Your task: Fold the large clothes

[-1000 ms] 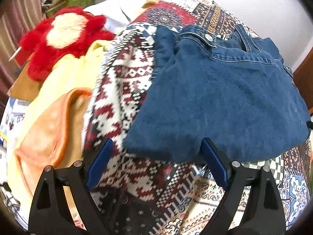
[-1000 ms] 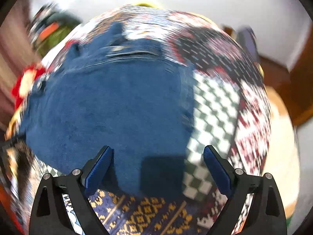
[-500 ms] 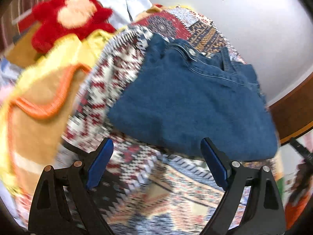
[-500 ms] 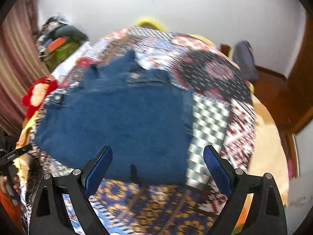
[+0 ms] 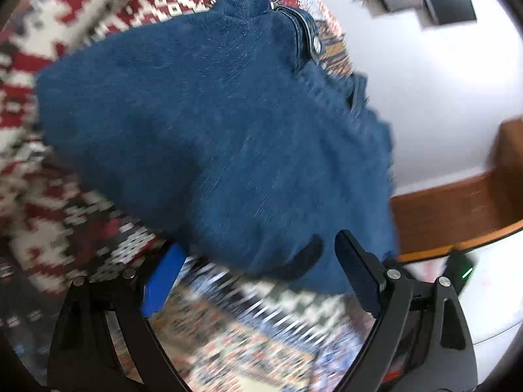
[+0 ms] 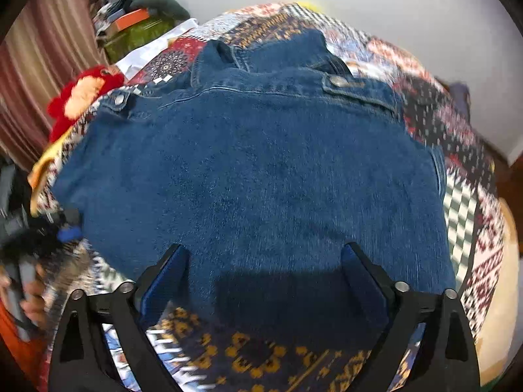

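A folded blue denim garment (image 6: 258, 163) lies flat on a patchwork quilt (image 6: 464, 215), its buttoned waistband at the far side. It also fills the left wrist view (image 5: 209, 130), blurred. My right gripper (image 6: 261, 281) is open over the garment's near edge, its jaws standing apart above the denim. My left gripper (image 5: 258, 287) is open at the garment's near left edge, with the denim edge between its jaws. The left gripper and the hand holding it also show at the left edge of the right wrist view (image 6: 65, 232).
A red and cream plush toy (image 6: 81, 94) and a yellow cloth lie at the far left of the quilt. A green box and piled things (image 6: 137, 29) stand by a striped curtain. A white wall is behind, and wooden furniture (image 5: 457, 205) shows at the right.
Both grippers have moved in close to the denim garment's near edge. The left view has swung right and tilted; the right gripper has dropped lower over the cloth. Both stay open.
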Demonstrator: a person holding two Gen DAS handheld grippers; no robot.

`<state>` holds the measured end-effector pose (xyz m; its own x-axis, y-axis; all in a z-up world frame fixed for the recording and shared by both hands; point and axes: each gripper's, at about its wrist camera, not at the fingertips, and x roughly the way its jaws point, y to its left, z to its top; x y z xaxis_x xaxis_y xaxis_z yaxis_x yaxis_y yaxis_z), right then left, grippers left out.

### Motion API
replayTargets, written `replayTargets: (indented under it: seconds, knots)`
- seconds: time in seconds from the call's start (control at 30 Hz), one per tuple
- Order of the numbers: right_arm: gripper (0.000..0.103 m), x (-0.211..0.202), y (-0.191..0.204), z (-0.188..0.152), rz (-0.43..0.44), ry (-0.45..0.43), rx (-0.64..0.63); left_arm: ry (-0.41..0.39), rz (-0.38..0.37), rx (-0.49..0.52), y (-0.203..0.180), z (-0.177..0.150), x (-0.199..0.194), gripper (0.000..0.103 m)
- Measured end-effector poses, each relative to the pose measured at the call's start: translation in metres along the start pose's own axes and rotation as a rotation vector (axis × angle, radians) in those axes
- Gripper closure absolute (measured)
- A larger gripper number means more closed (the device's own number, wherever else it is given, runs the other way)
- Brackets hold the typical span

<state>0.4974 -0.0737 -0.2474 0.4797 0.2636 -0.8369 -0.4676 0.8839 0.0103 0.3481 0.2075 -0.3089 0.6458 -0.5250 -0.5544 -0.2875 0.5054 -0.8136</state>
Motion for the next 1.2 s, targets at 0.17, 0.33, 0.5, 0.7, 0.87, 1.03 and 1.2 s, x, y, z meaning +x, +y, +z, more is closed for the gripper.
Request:
replayTargets:
  seconds: [0.17,0.33,0.5,0.7,0.87,1.03,1.2]
  knots:
    - [0.003,0.002,-0.002,0.0,0.013,-0.011,-0.003,-0.064,-0.032,0.004,-0.002,0.015,0.015,0.014]
    - [0.002,0.002,0.001,0.002,0.014,-0.013,-0.003,-0.154,0.127,0.056,-0.017,0.028,0.026,0.038]
    - [0.002,-0.005,0.001,0.004,0.038,0.024,0.021,-0.244,0.208,0.123,-0.042,0.03,0.004,0.071]
    - [0.002,-0.031,0.0,0.014,0.148,0.023,0.126,-0.364,0.291,0.378,-0.112,0.013,-0.04,0.078]
    - [0.002,-0.045,0.023,0.027,0.206,-0.001,0.137,-0.483,0.325,0.519,-0.145,-0.018,-0.095,0.078]
    - [0.002,-0.025,0.081,0.033,0.264,0.033,0.057,-0.537,0.447,0.576,-0.147,-0.033,-0.122,0.078]
    - [0.002,0.017,0.141,0.02,0.292,0.143,-0.083,-0.525,0.542,0.587,-0.137,-0.037,-0.115,0.078]
